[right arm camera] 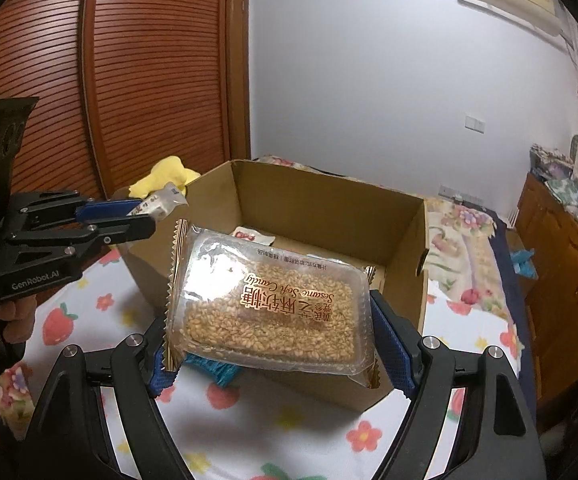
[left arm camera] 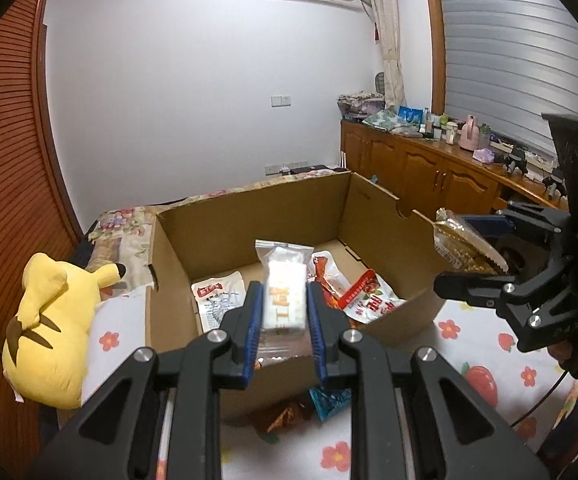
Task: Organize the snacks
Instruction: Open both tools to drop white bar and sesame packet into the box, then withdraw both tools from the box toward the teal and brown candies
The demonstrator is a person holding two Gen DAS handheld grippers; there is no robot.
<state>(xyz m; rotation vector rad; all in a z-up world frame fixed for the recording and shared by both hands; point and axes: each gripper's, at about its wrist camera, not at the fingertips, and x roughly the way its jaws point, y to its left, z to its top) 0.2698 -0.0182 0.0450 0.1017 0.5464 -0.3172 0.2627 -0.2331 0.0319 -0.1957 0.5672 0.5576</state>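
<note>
Landmark: an open cardboard box (left arm camera: 249, 216) standing on a bed sheet (left arm camera: 477, 344) printed with flowers and strawberries; every place below is given relative to this box.

Left gripper (left arm camera: 283, 304): clamped on a small white snack packet (left arm camera: 283, 292) in clear wrap; the blue pads press its two long sides; the packet stands upright, held over the box's near wall, above the open interior; in the right wrist view the same gripper (right arm camera: 151, 216) shows at the box's left corner with the packet's end (right arm camera: 165, 200) sticking out past the fingertips.

Right gripper (right arm camera: 267, 344): jaws wide, clamped on a sesame candy pack (right arm camera: 265, 300), a clear tray of golden seeds with printed lettering; pads on its two short ends; the pack is tilted, in front of and above the box's near corner; in the left wrist view this gripper (left arm camera: 465, 256) hangs just outside the box's right wall, the pack (left arm camera: 461, 244) edge-on.

Inside the box: a white pouch (left arm camera: 217, 300) on the floor at the left; red and white packets (left arm camera: 361, 296) on the floor at the right.

Outside the box: a blue packet (left arm camera: 329, 398) and an orange-brown one (left arm camera: 285, 416) on the sheet, just before the near wall; a yellow plush toy (left arm camera: 49, 320) lying to the left.

Person: a hand (right arm camera: 13, 320) grips the left gripper's handle, left of the box.
</note>
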